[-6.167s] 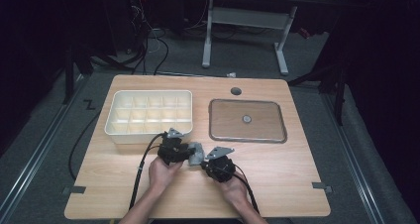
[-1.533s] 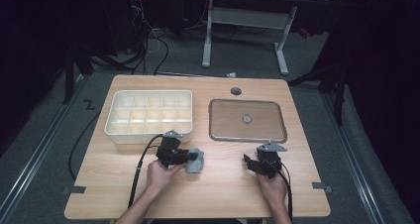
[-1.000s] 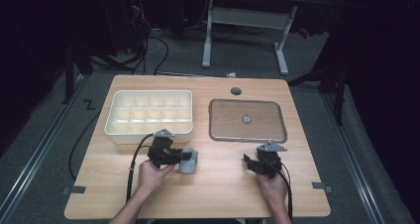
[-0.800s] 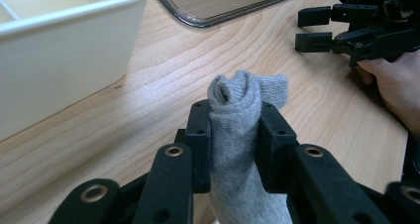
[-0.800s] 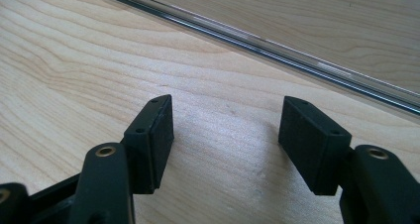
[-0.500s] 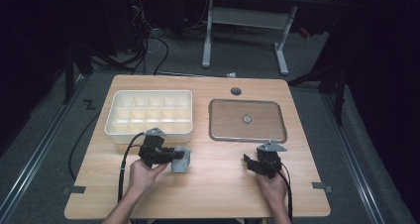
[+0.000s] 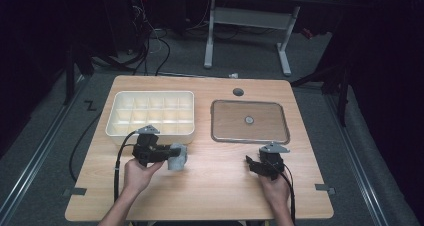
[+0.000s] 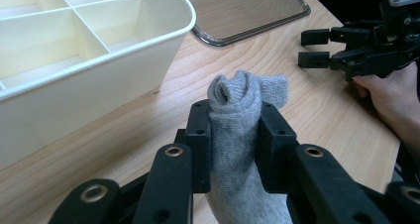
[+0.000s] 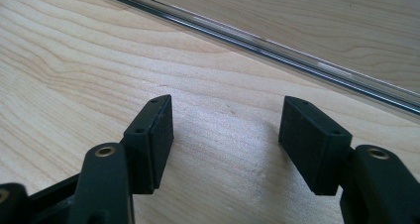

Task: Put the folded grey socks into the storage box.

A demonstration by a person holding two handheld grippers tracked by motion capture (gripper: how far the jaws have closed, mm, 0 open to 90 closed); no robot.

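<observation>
Left gripper (image 8: 233,135) pinches grey sock (image 8: 245,105) beside cream divided box (image 8: 89,60); right gripper (image 9: 225,135) spread, nothing between.

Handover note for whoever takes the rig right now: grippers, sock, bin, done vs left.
Left gripper: shut on the rolled grey sock, held beside the cream divided bin.
Right gripper: open, nothing between its fingers, resting on the table by the clear lid.
Done: sock rolled and gripped.
Left, likely: set the sock into a bin compartment, then perhaps fit the lid.
</observation>
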